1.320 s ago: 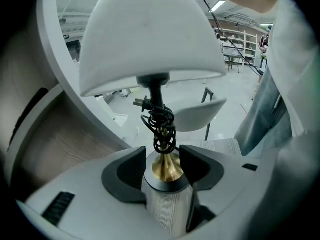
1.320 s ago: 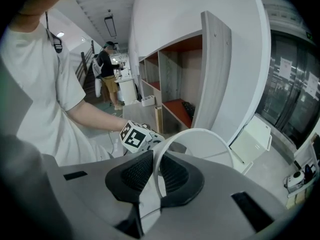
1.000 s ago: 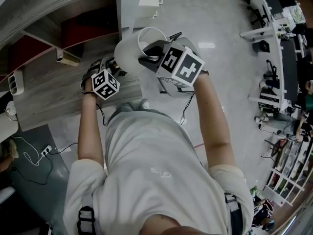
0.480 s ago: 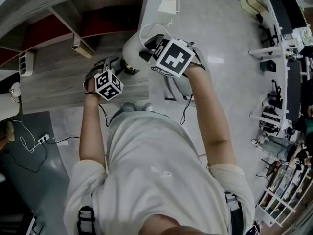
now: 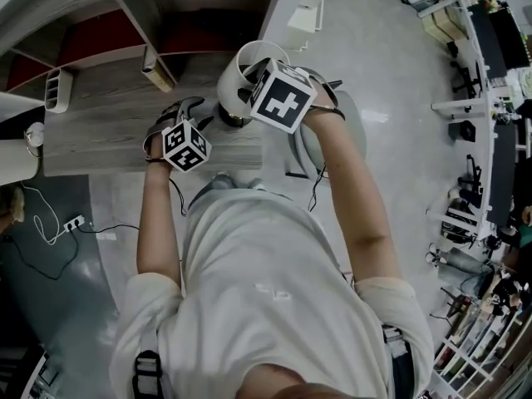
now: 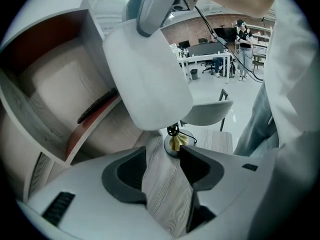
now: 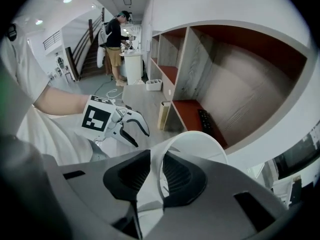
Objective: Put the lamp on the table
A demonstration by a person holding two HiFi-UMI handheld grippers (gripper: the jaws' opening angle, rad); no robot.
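The lamp stands on the wooden table near its right end. It has a white drum shade on a gold stem over a round base. My right gripper is at the top of the shade, and its jaws are opening. The shade's rim is between the pads, and a gap shows on the inner side. My left gripper is open low over the tabletop, its tips just short of the lamp base.
A shelf unit with red-backed compartments rises behind the table; a dark flat item lies on one shelf. A small beige box stands on the table. A grey chair sits off the table's end. A power strip lies on the floor.
The lamp and my right gripper have come in from beyond the table's end to over the tabletop, where the base now sits. My left gripper has stayed beside the base.
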